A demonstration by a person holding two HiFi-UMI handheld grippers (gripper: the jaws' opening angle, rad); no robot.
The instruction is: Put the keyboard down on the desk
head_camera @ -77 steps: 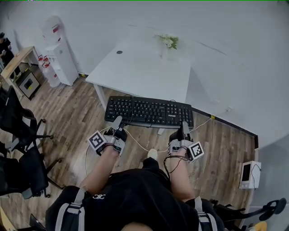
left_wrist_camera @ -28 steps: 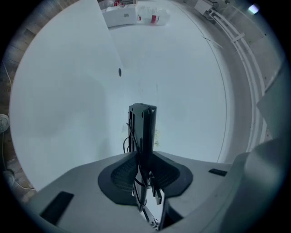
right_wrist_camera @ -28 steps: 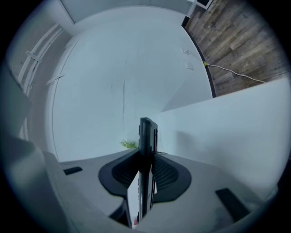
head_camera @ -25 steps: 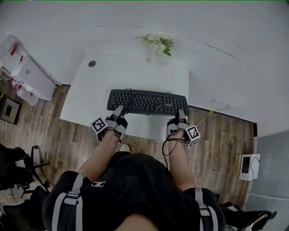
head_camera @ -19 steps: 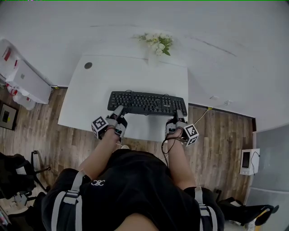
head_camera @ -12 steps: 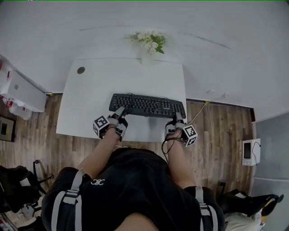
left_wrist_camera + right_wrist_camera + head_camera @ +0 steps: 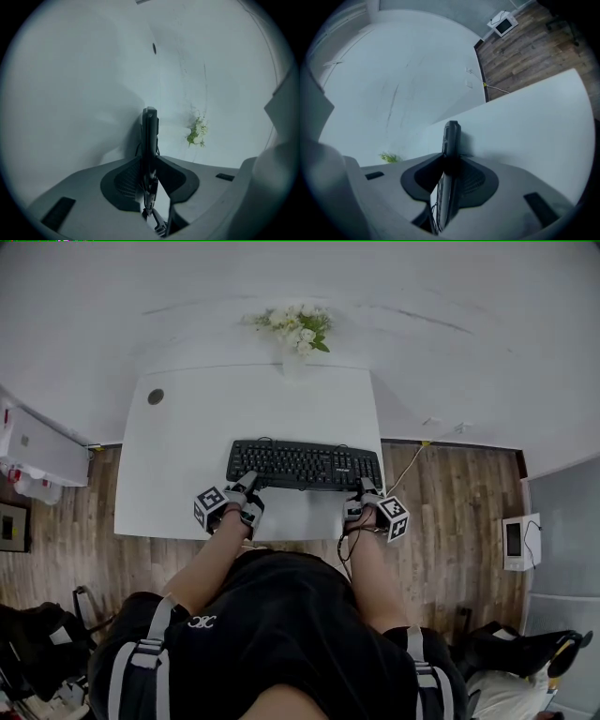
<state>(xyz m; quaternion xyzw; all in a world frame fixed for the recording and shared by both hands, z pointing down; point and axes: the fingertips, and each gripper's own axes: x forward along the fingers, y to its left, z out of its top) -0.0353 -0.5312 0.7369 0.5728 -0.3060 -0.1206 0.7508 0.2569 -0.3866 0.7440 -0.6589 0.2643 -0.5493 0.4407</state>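
The black keyboard (image 7: pixel 305 465) lies flat along the front part of the white desk (image 7: pixel 197 437). My left gripper (image 7: pixel 247 486) is at its near left corner and my right gripper (image 7: pixel 366 489) at its near right corner. In the left gripper view the keyboard's edge (image 7: pixel 149 133) stands between the dark pads of that gripper (image 7: pixel 150 163). The right gripper view shows the same: the keyboard's edge (image 7: pixel 451 136) sits between the right gripper's (image 7: pixel 449 165) pads. Both sets of jaws are opening, with the pads still against the keyboard.
A vase of white flowers (image 7: pixel 292 327) stands at the desk's back edge. A round cable hole (image 7: pixel 156 397) is at the back left corner. A cable (image 7: pixel 409 462) runs from the keyboard's right end toward the wall. A white cabinet (image 7: pixel 33 446) stands left, a small device (image 7: pixel 517 540) right.
The keyboard has gone from over the wooden floor to the desk and has come down onto its front part. Both grippers came along with it, still at its near corners.
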